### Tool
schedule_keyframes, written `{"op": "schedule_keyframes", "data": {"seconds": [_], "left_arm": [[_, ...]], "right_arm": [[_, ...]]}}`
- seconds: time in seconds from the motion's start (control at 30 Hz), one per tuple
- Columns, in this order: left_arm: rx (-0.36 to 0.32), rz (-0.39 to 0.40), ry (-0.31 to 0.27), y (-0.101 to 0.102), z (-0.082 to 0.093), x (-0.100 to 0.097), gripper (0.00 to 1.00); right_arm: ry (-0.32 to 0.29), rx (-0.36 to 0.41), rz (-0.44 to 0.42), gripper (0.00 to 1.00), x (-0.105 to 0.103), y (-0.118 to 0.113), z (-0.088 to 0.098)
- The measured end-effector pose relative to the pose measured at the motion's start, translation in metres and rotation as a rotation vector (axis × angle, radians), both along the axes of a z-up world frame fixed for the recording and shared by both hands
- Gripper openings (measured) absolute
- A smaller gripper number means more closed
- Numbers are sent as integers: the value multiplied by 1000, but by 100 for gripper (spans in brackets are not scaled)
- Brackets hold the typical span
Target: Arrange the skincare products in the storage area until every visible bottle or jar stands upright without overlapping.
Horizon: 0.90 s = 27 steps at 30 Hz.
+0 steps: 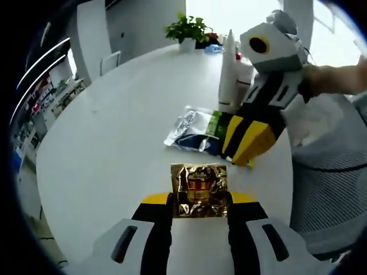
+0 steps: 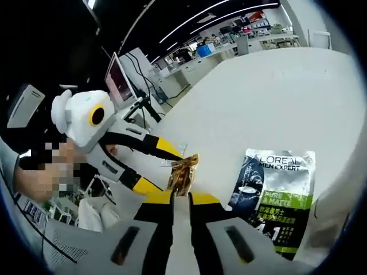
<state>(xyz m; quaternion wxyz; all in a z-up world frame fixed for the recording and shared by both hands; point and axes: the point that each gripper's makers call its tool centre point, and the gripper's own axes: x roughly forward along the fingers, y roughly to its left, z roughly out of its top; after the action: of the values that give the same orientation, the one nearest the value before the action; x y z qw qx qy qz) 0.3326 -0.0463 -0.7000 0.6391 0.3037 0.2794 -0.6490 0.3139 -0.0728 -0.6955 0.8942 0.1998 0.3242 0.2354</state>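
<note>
Left tongs (image 1: 200, 201), bottom centre of the left gripper view: jaws nipping the lower edge of a gold sachet (image 1: 199, 190); right tongs (image 2: 182, 201) closed narrow on the same sachet's edge. Green-and-black pouch (image 2: 277, 197) flat on the white tabletop (image 1: 114, 143), lower right; white bottle (image 1: 228, 71) upright, upper right. Risk: opposed pulls could tear or drop the sachet, and the right tongs' reach could topple the bottle.

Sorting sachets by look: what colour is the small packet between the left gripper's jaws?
Shiny gold with a red-and-dark print, the small packet; clearest in the left gripper view.

green sachet (image 1: 198, 132) partly hidden behind right gripper (image 1: 246, 152)
</note>
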Motion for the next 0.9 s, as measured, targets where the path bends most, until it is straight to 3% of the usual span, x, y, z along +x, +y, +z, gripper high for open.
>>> {"op": "schedule_keyframes", "data": {"seconds": [0.1,0.23,0.47,0.6,0.73,0.8,0.9], "left_arm": [[-10,-12,-23,0,6,-4,34],[-39,-18,-40,-4,12,-8,34],[-31,-40,-87,-5,13,-7,35],[-38,-59,-92,-5,14,-6,37],[-65,-72,-65,-2,20,-4,36],[-64,-80,-71,1,22,-2,35],[-55,-92,-88,4,23,0,30]], "right_arm": [[6,-1,-25,12,1,-2,-2],[33,146,-52,9,0,7,4],[56,262,-89,1,-1,8,10],[43,227,-79,1,-1,8,11],[-11,122,-26,1,-3,6,13],[-26,88,-3,1,-5,6,16],[-68,-21,60,1,-8,5,17]]}}
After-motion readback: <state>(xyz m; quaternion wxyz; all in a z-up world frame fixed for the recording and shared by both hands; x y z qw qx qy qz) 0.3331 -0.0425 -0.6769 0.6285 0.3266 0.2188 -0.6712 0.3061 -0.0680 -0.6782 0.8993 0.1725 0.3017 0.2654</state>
